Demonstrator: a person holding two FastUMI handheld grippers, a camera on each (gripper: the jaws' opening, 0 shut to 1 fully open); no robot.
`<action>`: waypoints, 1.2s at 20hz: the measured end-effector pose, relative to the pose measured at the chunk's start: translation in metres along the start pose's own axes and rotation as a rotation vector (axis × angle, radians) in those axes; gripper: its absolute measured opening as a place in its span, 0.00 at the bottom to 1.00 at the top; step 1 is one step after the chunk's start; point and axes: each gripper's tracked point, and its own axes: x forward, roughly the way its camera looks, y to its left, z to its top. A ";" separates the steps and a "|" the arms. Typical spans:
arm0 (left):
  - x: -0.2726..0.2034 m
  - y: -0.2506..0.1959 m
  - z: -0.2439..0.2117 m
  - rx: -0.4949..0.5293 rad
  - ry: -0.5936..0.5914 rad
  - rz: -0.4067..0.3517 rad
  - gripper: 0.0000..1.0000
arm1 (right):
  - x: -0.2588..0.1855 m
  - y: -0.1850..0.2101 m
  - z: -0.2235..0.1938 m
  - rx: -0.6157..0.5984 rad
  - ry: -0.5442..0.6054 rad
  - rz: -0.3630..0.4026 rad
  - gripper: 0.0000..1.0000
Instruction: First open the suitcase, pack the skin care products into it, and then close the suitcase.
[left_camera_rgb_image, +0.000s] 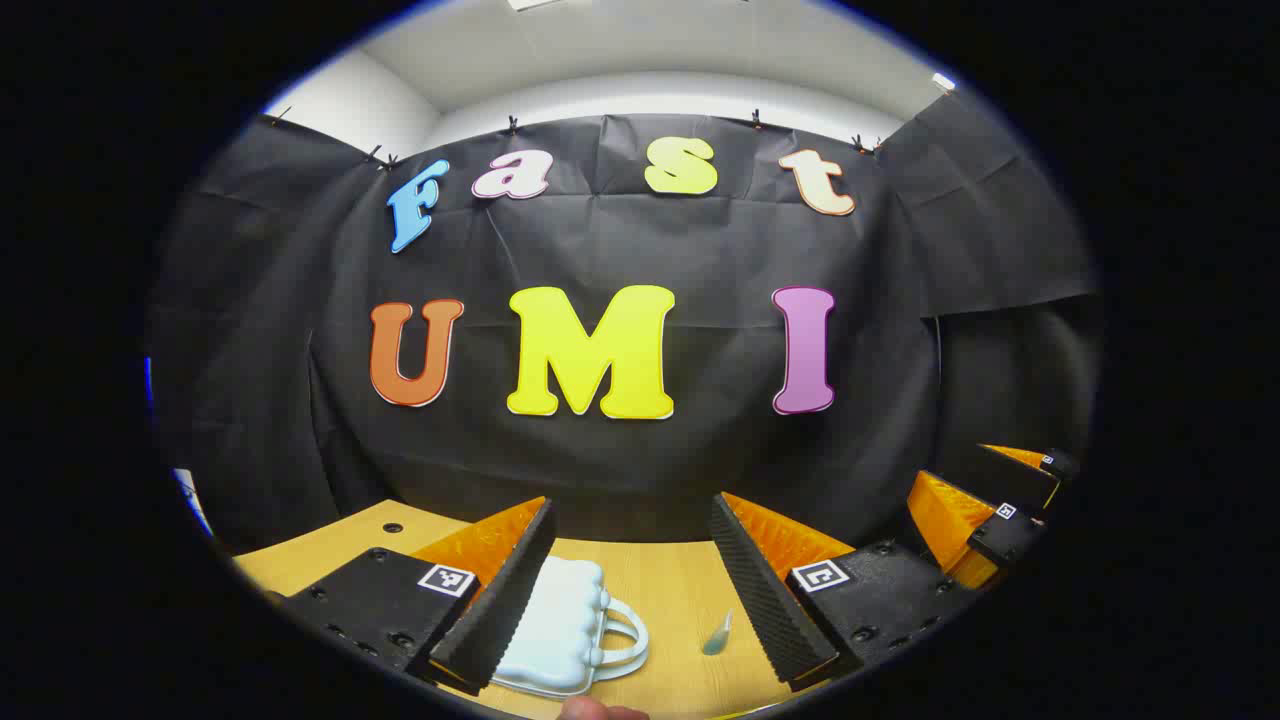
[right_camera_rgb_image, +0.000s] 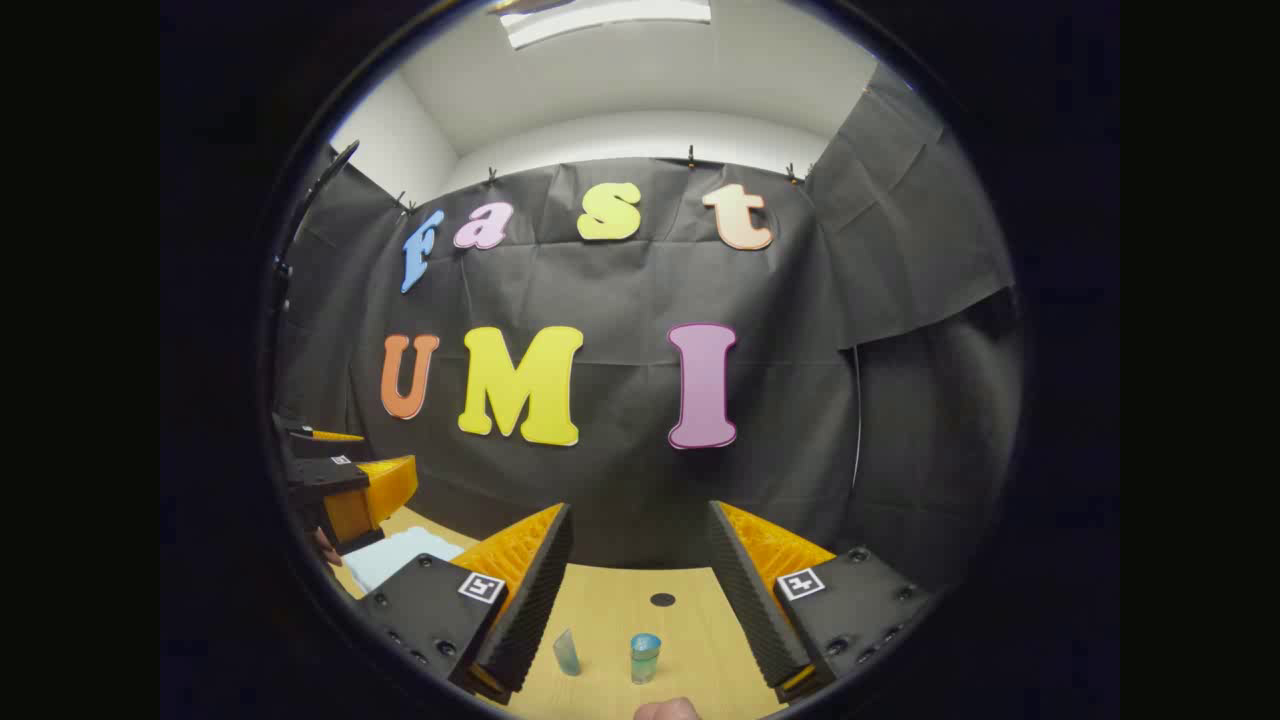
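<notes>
I judge the task not yet begun: the suitcase (left_camera_rgb_image: 565, 625), pale and with its handle toward the middle, lies shut on the tabletop (left_camera_rgb_image: 680, 590), partly behind my left hand-held gripper (left_camera_rgb_image: 635, 590), which is wide open and holds nothing. Right of it lies a small bottle (left_camera_rgb_image: 717, 633); the right gripper view shows another little container (right_camera_rgb_image: 645, 657), perhaps a jar. My right hand-held gripper (right_camera_rgb_image: 640, 600) is also wide open and empty. The bare wood between them gives room; the far edge is near the wall.

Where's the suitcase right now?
In the left gripper view the white suitcase lies closed on the wooden table, low and left of centre, partly behind the left finger, with a small bottle to its right.
</notes>
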 end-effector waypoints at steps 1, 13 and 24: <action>0.001 -0.001 -0.001 -0.005 -0.002 0.002 0.99 | 0.003 -0.003 0.000 0.001 0.001 0.002 0.80; 0.001 -0.008 -0.042 -0.035 0.080 0.010 0.99 | 0.011 -0.009 -0.021 0.015 0.031 0.021 0.80; 0.010 -0.018 -0.103 0.117 0.162 -0.110 0.99 | 0.004 -0.019 -0.051 -0.038 0.094 0.027 0.80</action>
